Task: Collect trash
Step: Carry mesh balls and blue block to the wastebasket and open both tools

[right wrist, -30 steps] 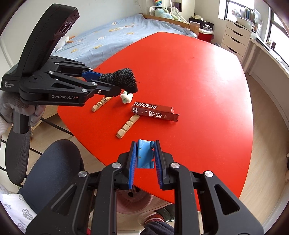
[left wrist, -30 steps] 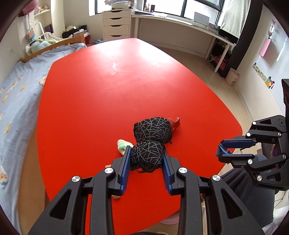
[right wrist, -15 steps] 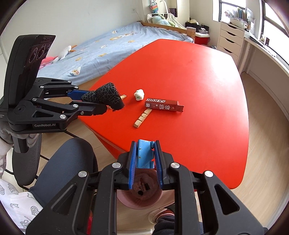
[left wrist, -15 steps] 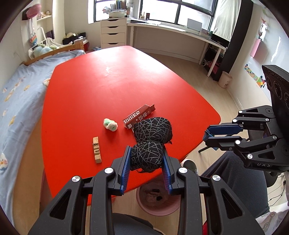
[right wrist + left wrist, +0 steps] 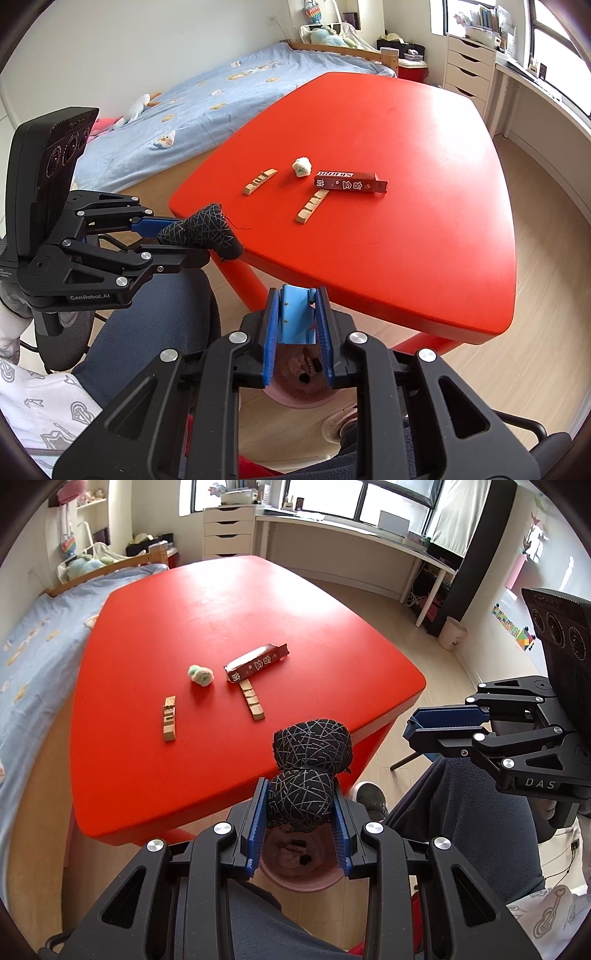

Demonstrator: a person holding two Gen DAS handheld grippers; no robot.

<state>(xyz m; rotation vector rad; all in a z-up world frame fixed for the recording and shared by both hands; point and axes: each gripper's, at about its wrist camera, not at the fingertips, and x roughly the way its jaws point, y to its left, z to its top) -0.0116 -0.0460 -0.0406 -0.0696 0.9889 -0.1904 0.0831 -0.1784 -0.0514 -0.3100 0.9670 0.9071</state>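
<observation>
Left gripper clamped on black bundle wrapped in grey thread, held off the near edge of red tabletop, above pink bin on the floor. Right gripper closed on light-blue scrap, likewise over the bin. On tabletop: dark red carton, small white-green wad, two wooden strips; one strip's end just beside the carton.
</observation>
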